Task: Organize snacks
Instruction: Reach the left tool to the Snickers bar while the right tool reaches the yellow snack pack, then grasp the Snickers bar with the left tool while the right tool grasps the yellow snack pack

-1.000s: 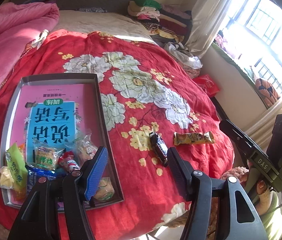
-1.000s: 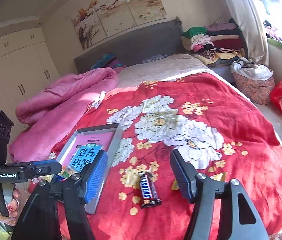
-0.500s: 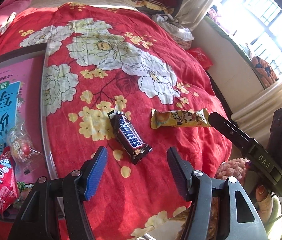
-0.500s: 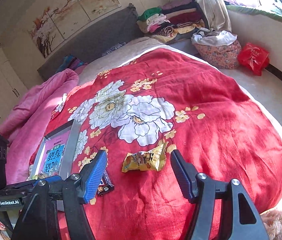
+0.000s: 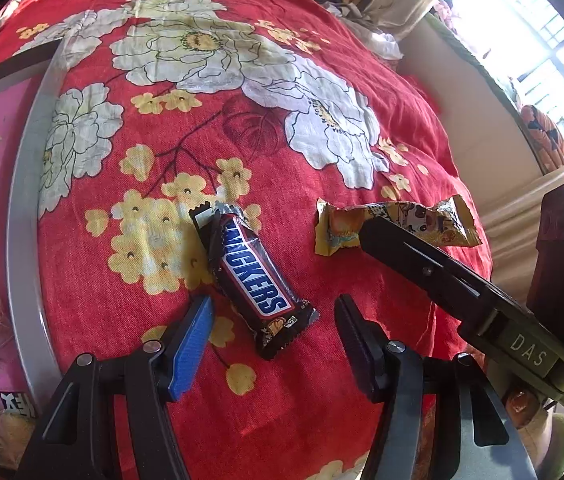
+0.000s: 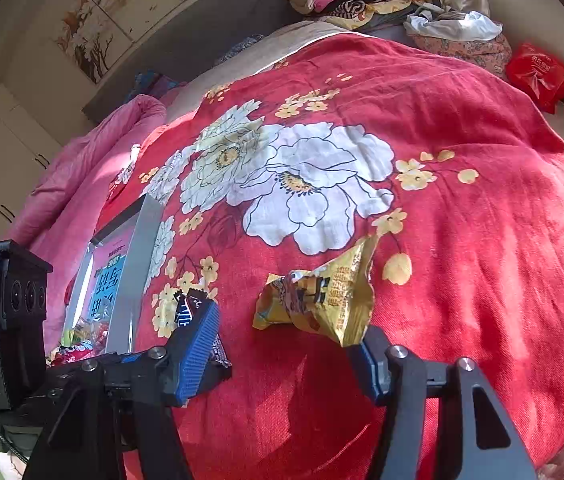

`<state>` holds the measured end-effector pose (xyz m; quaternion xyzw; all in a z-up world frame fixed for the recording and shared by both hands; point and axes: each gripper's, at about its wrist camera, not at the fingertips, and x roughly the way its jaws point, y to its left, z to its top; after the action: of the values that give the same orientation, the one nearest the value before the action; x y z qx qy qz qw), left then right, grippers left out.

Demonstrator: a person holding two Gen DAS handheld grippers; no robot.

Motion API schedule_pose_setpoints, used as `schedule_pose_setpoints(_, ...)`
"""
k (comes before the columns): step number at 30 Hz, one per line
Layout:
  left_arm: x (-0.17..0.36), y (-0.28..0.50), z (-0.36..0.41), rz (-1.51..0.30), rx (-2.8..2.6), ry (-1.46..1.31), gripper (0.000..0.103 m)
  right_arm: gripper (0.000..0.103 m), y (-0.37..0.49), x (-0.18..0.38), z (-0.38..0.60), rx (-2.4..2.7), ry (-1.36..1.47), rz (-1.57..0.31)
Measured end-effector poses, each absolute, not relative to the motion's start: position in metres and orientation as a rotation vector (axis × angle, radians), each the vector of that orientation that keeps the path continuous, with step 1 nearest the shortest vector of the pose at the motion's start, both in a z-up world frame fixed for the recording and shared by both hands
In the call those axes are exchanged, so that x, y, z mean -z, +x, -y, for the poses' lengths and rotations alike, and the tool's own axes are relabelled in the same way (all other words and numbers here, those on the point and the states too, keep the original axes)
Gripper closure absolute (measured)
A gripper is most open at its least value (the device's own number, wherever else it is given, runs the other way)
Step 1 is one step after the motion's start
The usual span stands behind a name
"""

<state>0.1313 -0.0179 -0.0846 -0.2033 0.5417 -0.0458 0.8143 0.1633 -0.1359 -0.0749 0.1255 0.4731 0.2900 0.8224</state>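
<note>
Snickers bar (image 5: 250, 278) lengthwise between open fingers (image 5: 190, 338)

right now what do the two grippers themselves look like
Left gripper: black frame with silver screws, one blue ribbed pad, one dark pad. Right gripper: the same black frame with blue ribbed pads; from the left wrist view its olive body reads "DAS". Both have flat, paddle-shaped jaws.

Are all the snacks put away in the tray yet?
Not yet. Several snacks already sit in the tray. Both tools are open and hold nothing: the left tool is around the Snickers bar, the right tool is at the yellow snack packet. Those two still lie on the red bedspread.
</note>
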Motion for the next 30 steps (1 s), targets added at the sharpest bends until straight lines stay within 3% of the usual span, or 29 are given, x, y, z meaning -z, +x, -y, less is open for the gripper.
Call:
schedule_pose_setpoints(4,0.088,0.138,0.020,-1.150,0.100,-0.439,0.041,0.048,0.171,0.079,0.127,-0.633,0.278,-1.020)
schedule_pose_setpoints(8,0.089,0.144,0.026,-1.149,0.089,-0.414,0.043,0.061,0.179,0.085,0.116,-0.641,0.262,-1.035)
schedule_pose_setpoints(12,0.090,0.148,0.031,-1.150,0.067,-0.363,0.066,0.077,0.182,0.088,0.111,-0.651,0.256,-1.044)
schedule_pose_setpoints(13,0.090,0.148,0.031,-1.147,0.064,-0.352,0.073,0.077,0.181,0.087,0.111,-0.657,0.256,-1.041)
schedule_pose_setpoints(30,0.043,0.111,0.004,-1.032,0.086,-0.384,0.074,0.077,0.154,0.039,0.113,-0.756,0.227,-0.845)
